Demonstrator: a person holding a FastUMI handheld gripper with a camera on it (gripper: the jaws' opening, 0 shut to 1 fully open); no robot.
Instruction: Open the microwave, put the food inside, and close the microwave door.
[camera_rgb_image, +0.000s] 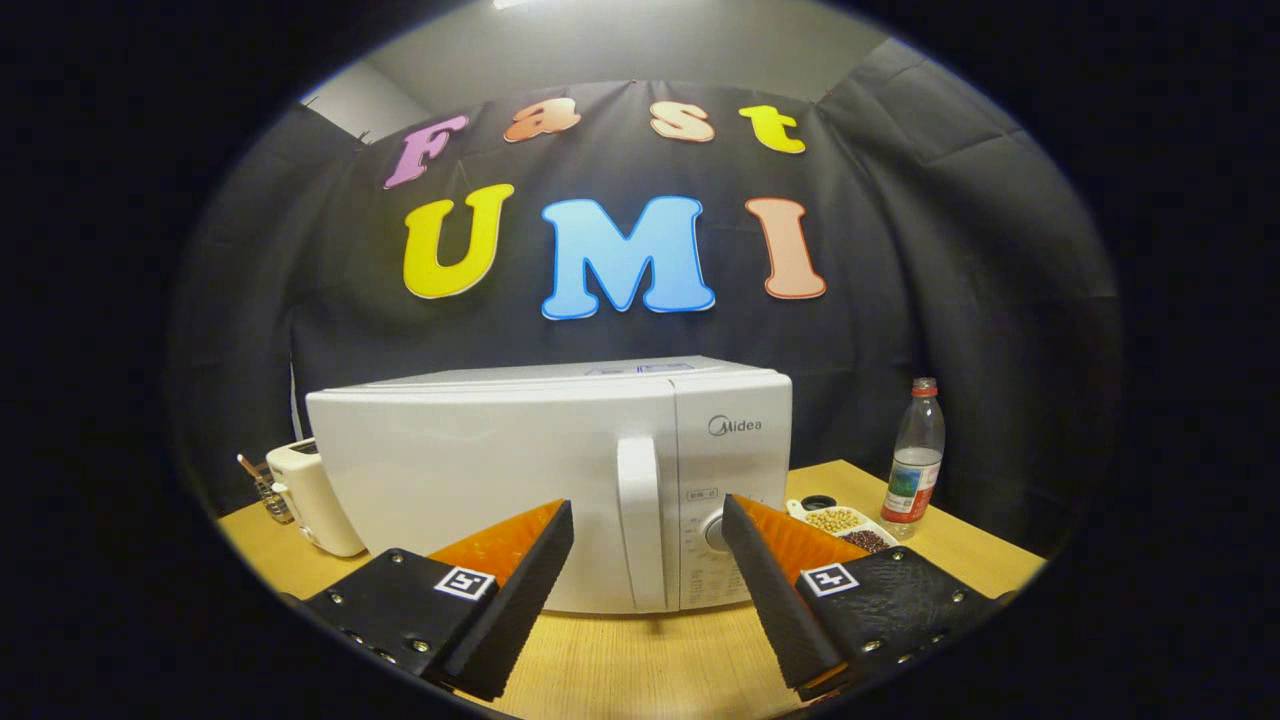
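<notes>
A white microwave (500, 470) stands on the wooden table (650, 660) with its door shut. Its upright white handle (640, 520) is straight ahead of my fingers, with the control panel and a round knob (716, 532) to its right. My gripper (648, 515) is open, with nothing between its fingers, a short way in front of the door. A white divided dish (845, 525) holding beans and other small food sits on the table right of the microwave, beyond my right finger (770, 590).
A plastic water bottle (914, 460) with a red cap stands right of the dish. A white toaster (310, 495) sits left of the microwave, with a small utensil beside it. Bare tabletop lies between my fingers and the microwave.
</notes>
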